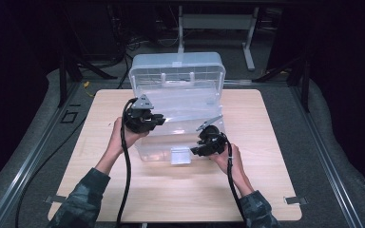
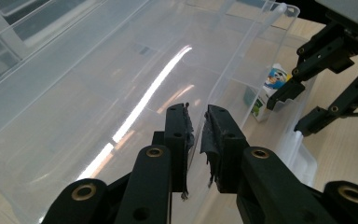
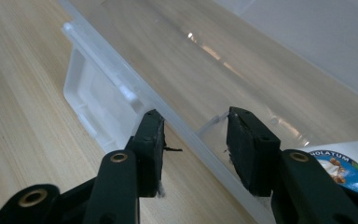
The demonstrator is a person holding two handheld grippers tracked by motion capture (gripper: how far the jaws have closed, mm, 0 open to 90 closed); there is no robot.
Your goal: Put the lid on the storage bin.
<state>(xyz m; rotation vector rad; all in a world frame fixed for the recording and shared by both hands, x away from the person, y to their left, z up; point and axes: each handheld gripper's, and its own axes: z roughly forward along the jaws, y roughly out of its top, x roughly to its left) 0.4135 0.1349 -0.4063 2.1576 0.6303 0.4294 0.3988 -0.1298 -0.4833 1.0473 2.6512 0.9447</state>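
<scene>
Clear plastic storage box sits mid-table with its lid already flipped up at the back, so the opening part looks done. The right gripper straddles the front rim by the latch, jaws partway open, not pinching. The left gripper is clamped tight on the left wall's rim. A little carton stands inside; the label reads "…HOLATUM". I'd guess moving or emptying the box is left.
</scene>
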